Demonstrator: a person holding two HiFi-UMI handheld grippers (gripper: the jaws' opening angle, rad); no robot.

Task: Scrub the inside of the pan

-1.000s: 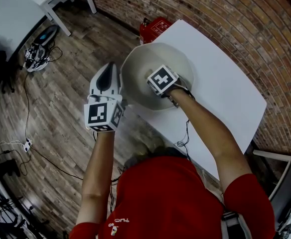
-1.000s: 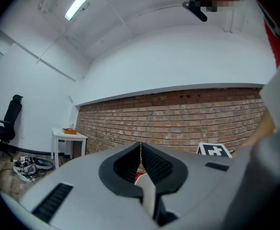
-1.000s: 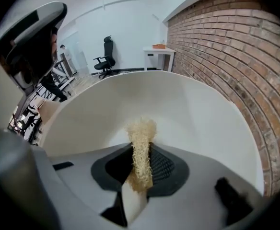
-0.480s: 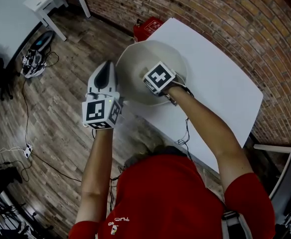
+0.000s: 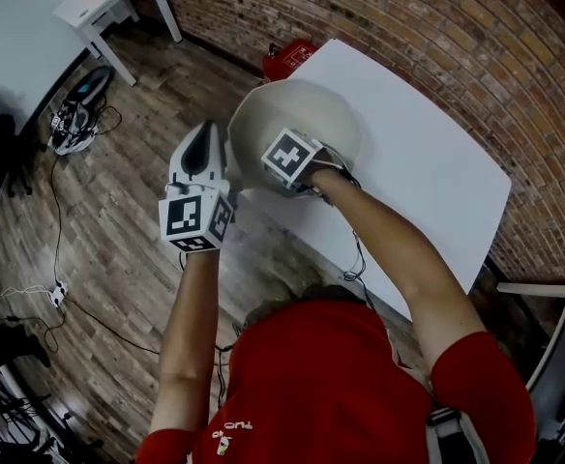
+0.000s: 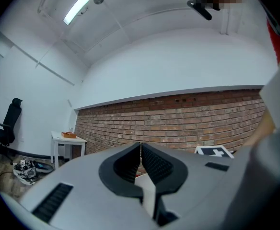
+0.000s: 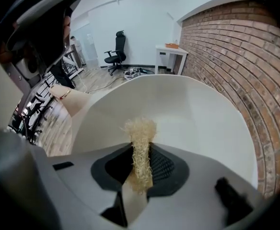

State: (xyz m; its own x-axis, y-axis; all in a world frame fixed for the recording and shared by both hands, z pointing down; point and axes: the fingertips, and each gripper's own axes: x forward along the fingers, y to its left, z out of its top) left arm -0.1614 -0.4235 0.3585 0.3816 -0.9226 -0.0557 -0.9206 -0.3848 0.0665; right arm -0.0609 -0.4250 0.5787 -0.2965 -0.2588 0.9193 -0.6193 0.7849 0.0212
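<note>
Pan (image 5: 313, 114) sits at the near corner of the white table (image 5: 428, 162), its pale inside showing no grime, so scrubbing looks under way, with how much is left hard to judge. Right gripper (image 7: 141, 153) is inside it, clamped on a straw-coloured scrubber (image 7: 140, 131). Left gripper (image 5: 203, 155), jaws pressed together on nothing visible, is just beside the rim.

The right gripper (image 7: 141, 153) has its jaws closed on a straw-coloured scrubber (image 7: 141, 137), whose frayed tuft points to 12 o'clock over the cream inner wall of the pan (image 7: 192, 114). A brick wall (image 7: 231, 47) stands at 3 o'clock, and an office chair (image 7: 117, 49) at 12 o'clock.
</note>
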